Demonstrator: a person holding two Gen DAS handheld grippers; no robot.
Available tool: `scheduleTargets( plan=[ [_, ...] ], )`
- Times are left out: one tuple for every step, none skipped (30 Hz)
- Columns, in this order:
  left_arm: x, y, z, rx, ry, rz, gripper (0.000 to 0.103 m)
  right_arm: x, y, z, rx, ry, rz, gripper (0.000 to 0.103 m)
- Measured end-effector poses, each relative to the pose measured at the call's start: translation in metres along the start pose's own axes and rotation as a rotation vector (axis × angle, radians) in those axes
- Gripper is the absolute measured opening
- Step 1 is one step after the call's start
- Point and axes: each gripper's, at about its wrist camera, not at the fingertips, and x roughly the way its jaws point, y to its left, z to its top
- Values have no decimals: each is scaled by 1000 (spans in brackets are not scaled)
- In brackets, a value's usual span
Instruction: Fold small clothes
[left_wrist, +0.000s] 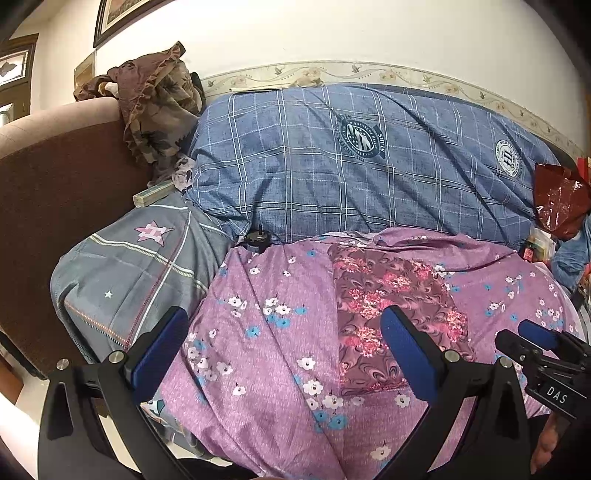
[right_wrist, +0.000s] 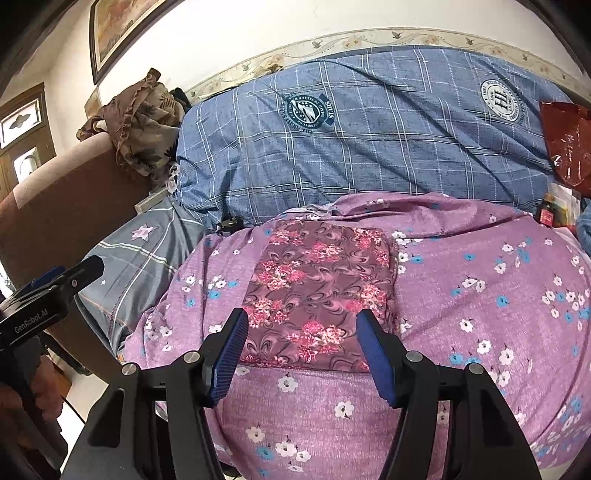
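A folded maroon garment with pink flowers (right_wrist: 317, 291) lies flat on the purple flowered bedding (right_wrist: 480, 314). My right gripper (right_wrist: 301, 354) hovers just over the garment's near edge, jaws open and nothing between them. In the left wrist view the same garment (left_wrist: 391, 314) lies toward the right. My left gripper (left_wrist: 284, 347) stands wide open over the purple bedding (left_wrist: 266, 350), its right pad in front of the garment's near left part. The right gripper's tip (left_wrist: 539, 336) shows at that view's right edge. The left gripper's body (right_wrist: 51, 291) shows at the right wrist view's left edge.
A blue checked quilt (right_wrist: 369, 147) is heaped behind the bedding against the wall. A grey star-print pillow (left_wrist: 125, 280) lies at the left beside a brown headboard (left_wrist: 55, 206). Crumpled brown cloth (left_wrist: 155, 107) hangs over the headboard. A red bag (left_wrist: 561, 203) sits at far right.
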Motion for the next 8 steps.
scheduleTargets(
  plan=[
    [2, 0, 1, -2, 1, -6, 103, 2, 0, 1, -1, 2, 1, 63],
    [3, 0, 2, -4, 2, -10, 103, 4, 1, 2, -2, 5, 4, 63],
    [6, 0, 3, -6, 4, -16, 103, 7, 2, 3, -2, 8, 6, 63],
    [8, 0, 4, -10, 8, -21, 103, 10, 2, 4, -2, 12, 9, 63],
    [11, 1, 4, -18, 11, -32, 103, 12, 1, 5, -2, 15, 11, 63],
    [15, 2, 5, -28, 12, -49, 103, 16, 0, 6, -1, 21, 16, 63],
    [21, 1, 6, -35, 17, -63, 103, 19, -2, 8, 4, 26, 23, 63],
    [29, 1, 7, -40, 28, -68, 103, 22, -4, 10, 9, 29, 27, 63]
  ],
)
